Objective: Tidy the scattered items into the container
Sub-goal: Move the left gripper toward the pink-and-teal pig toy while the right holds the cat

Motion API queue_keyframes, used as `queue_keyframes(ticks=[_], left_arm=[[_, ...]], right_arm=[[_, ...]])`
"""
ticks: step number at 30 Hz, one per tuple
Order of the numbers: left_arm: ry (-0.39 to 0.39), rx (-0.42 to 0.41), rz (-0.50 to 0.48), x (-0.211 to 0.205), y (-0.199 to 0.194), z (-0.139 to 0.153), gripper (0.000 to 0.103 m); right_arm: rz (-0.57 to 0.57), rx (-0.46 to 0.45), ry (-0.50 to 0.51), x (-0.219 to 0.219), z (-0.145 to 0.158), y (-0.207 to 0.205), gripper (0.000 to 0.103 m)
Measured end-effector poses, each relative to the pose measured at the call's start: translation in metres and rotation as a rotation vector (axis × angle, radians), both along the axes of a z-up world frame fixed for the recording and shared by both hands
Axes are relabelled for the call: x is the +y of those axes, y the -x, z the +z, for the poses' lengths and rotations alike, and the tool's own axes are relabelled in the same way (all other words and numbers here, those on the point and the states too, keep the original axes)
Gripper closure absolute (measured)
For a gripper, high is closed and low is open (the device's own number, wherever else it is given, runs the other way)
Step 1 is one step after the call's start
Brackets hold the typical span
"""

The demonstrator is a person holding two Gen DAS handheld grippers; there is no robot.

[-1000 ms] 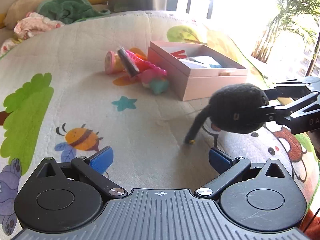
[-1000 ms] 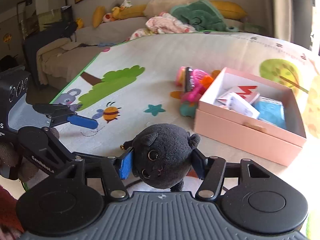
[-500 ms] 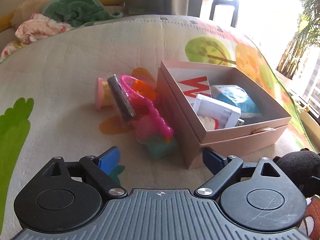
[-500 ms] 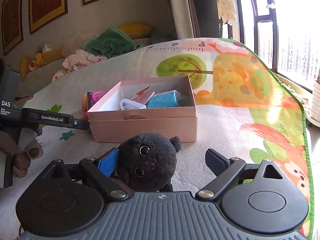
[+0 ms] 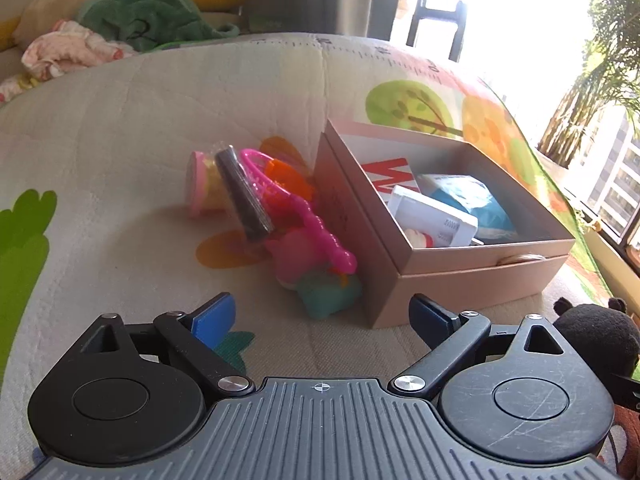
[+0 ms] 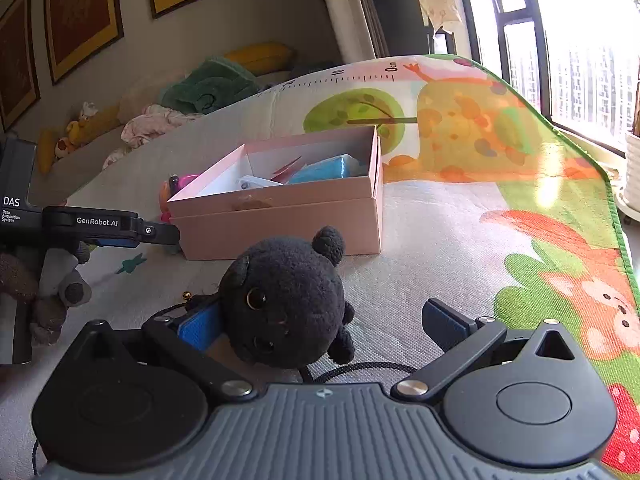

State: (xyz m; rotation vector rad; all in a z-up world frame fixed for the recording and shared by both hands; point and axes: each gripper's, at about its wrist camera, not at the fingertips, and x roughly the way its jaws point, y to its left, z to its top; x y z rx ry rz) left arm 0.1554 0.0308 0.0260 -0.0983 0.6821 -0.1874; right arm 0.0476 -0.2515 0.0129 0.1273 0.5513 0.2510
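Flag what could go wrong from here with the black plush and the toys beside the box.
1. The right gripper has just been opening; the black cat plush sits between its jaws on the play mat, outside the pink box, so it may get left behind.
2. Its black cord trails under the gripper and might snag.
3. The left gripper, open, faces the toy pile tight against the box wall; a grab could shove the box.

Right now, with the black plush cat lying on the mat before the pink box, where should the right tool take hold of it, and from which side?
Grip the black plush cat across its round head, coming from the near side. The head is its widest, softest part and sits between the open pads of the right tool, leaning on the left one. The pink box stands behind it, apart.
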Motion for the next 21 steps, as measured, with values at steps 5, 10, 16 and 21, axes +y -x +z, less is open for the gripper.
queue_keyframes(ticks=[5, 10, 16, 21], left_arm=[[-0.007, 0.037, 0.074, 0.012, -0.01, -0.01, 0.006], [-0.055, 0.015, 0.063, 0.008, -0.022, -0.012, 0.005], [-0.141, -0.02, 0.218, 0.031, -0.027, -0.007, 0.005], [-0.072, -0.043, 0.146, 0.046, -0.022, -0.002, 0.005]], right_arm=[[0.005, 0.026, -0.013, 0.0, -0.004, -0.003, 0.0], [0.009, 0.051, -0.008, 0.002, -0.006, -0.004, 0.0], [0.004, 0.076, 0.008, 0.004, -0.008, -0.007, 0.0], [0.009, 0.112, 0.023, 0.007, -0.011, -0.012, 0.0]])
